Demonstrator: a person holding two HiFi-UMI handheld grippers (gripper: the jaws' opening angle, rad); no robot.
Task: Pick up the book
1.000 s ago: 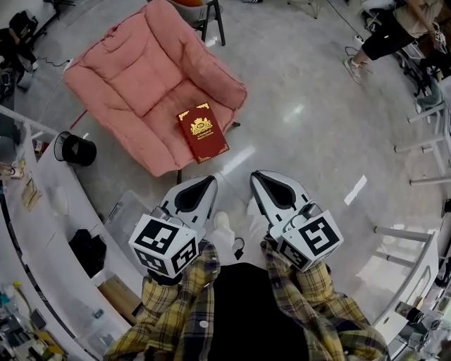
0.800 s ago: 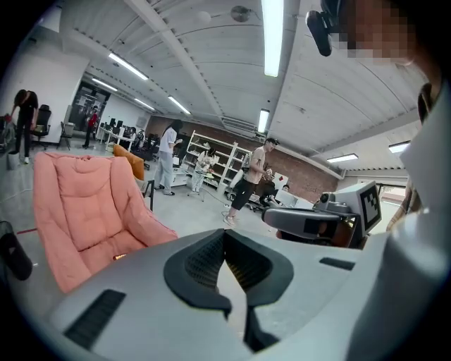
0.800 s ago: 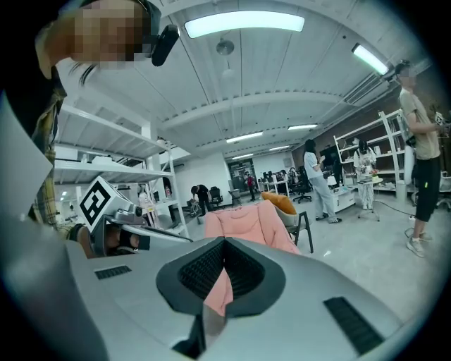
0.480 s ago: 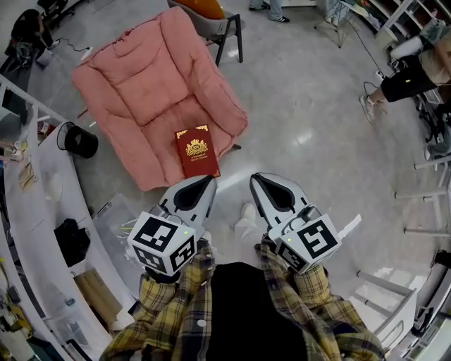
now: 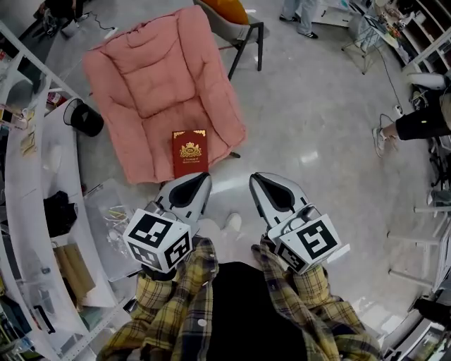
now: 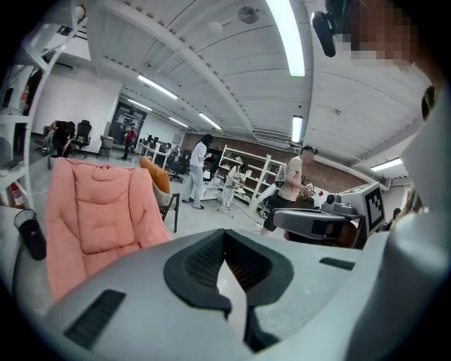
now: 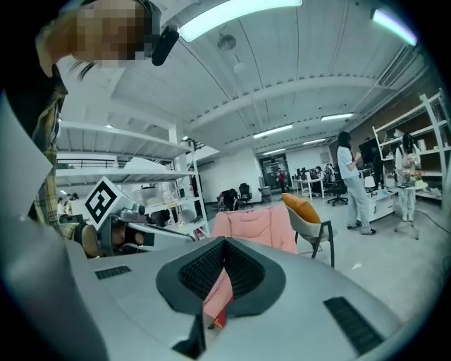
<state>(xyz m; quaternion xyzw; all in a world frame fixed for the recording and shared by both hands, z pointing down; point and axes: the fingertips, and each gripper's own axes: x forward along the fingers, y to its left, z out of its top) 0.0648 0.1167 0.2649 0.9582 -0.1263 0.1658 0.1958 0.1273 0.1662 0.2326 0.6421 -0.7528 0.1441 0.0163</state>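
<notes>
The book (image 5: pixel 189 153), red with gold print, lies flat at the near edge of the pink chair (image 5: pixel 151 77) seat. The left gripper (image 5: pixel 201 177) has its tip just near of the book, and the right gripper (image 5: pixel 256 178) is beside it over the floor (image 5: pixel 317 106). Both have their jaws pressed together with nothing in them. A black bin (image 5: pixel 87 118) stands left of the chair by a white bench (image 5: pixel 39 211). A clear box (image 5: pixel 113 211) sits left of the left gripper. A grey chair (image 5: pixel 243 32) with an orange cushion (image 5: pixel 231 10) stands on the far side.
</notes>
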